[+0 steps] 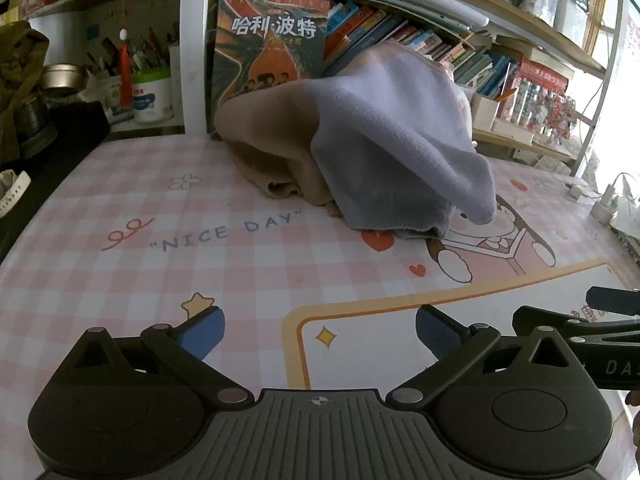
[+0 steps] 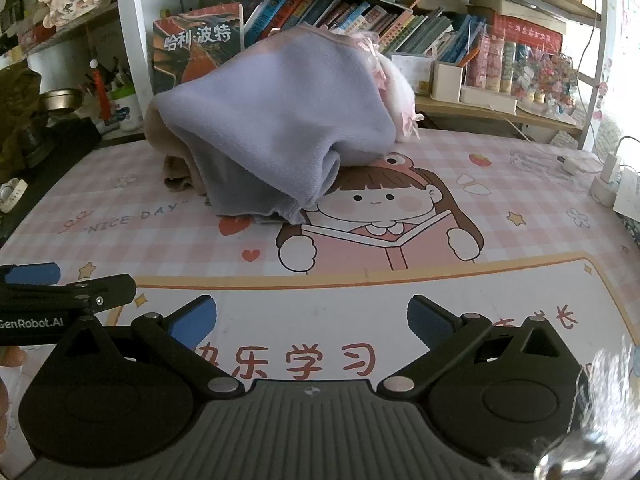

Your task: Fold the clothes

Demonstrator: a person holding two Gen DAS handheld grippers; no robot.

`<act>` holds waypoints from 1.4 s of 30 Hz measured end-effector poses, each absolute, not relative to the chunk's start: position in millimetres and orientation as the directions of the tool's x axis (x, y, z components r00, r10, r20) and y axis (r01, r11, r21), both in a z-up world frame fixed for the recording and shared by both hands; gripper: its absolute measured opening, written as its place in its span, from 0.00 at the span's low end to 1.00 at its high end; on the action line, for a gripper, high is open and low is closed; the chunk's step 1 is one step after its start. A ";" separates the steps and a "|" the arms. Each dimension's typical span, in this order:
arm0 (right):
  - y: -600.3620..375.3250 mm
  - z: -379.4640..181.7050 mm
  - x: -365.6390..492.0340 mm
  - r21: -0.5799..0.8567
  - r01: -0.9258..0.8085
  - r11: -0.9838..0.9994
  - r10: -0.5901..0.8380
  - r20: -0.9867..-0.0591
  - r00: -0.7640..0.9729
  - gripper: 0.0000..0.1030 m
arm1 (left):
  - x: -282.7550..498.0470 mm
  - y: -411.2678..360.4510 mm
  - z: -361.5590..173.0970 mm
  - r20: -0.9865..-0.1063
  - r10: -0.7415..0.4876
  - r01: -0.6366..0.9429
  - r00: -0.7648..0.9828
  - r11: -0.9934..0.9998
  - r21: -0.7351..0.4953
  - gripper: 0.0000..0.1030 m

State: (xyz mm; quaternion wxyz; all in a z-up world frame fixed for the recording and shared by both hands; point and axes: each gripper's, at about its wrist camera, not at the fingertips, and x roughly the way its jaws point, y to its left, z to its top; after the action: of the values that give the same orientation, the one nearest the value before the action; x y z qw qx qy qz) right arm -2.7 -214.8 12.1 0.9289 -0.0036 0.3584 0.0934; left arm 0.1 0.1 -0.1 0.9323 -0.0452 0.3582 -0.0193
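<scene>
A lilac cloth (image 1: 396, 148) (image 2: 280, 120) lies draped over a tan garment (image 1: 272, 140) (image 2: 176, 160), heaped at the back of the desk against the shelf. Something pink and frilly (image 2: 396, 96) pokes out behind the heap on the right. My left gripper (image 1: 320, 332) stands open near the front of the desk, well short of the heap, with nothing between its blue pads. My right gripper (image 2: 312, 320) is open too, beside the left one, nothing held. Each gripper shows at the edge of the other's view: the right gripper (image 1: 580, 320), the left gripper (image 2: 60, 288).
A pink checked desk mat (image 1: 140, 260) (image 2: 520, 240) with a cartoon girl covers the desk. Behind the heap stand a big book (image 1: 272, 52) and rows of books (image 2: 360, 16) on shelves. Chargers and cables (image 2: 604, 184) lie at the right edge, a watch (image 2: 12, 194) at the left.
</scene>
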 end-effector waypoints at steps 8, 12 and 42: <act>-214.2 12.0 -1.3 0.061 -0.176 0.983 0.171 -0.666 0.726 1.00 | 1.3 0.9 -0.8 -0.670 -0.072 0.003 0.739 0.995 -0.104 1.00; -217.7 12.5 -3.6 0.063 -0.176 0.982 0.172 -0.667 0.725 1.00 | 1.7 0.3 -1.9 -0.671 -0.073 0.004 0.738 0.995 -0.103 1.00; -215.2 11.8 -1.5 0.059 -0.164 0.985 0.161 -0.672 0.723 1.00 | 3.8 4.0 -1.6 -0.673 -0.077 -0.005 0.736 0.993 -0.120 1.00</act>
State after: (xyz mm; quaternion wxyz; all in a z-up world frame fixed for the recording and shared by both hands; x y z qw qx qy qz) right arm -1.5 -215.2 11.8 0.9281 -0.0024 0.3619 0.0876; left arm 3.8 4.0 -1.6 0.9299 -0.0568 0.3628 -0.0192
